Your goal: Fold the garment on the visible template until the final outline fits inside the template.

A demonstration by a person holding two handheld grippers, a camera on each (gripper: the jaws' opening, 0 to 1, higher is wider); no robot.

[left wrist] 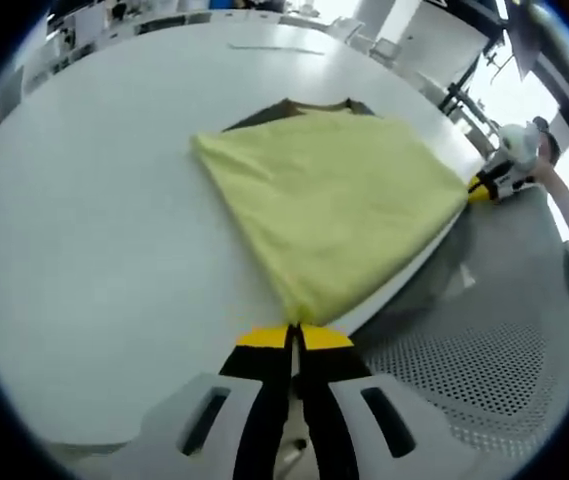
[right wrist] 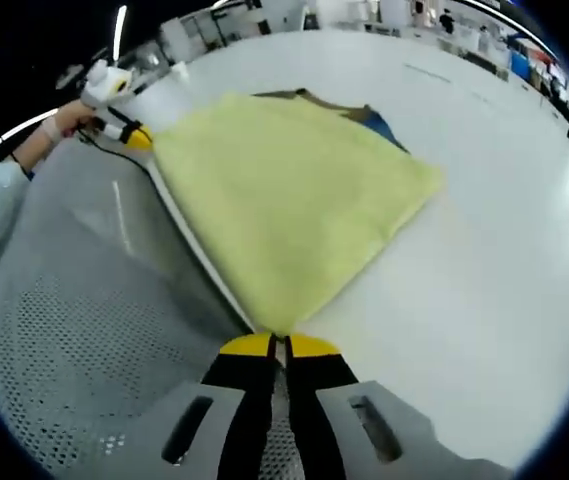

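Left gripper point(left wrist: 294, 338) pinches one near corner of the yellow garment point(left wrist: 339, 205), jaws closed on the cloth at the edge of the white table point(left wrist: 94, 230). Right gripper point(right wrist: 279, 345) clamps the other near corner the same way. Between them the garment lies spread over a dark template point(left wrist: 264, 113). Only the right gripper view shows a blue patch point(right wrist: 389, 130) beside that template. A perforated grey surface point(right wrist: 74, 330) lies off the table edge.
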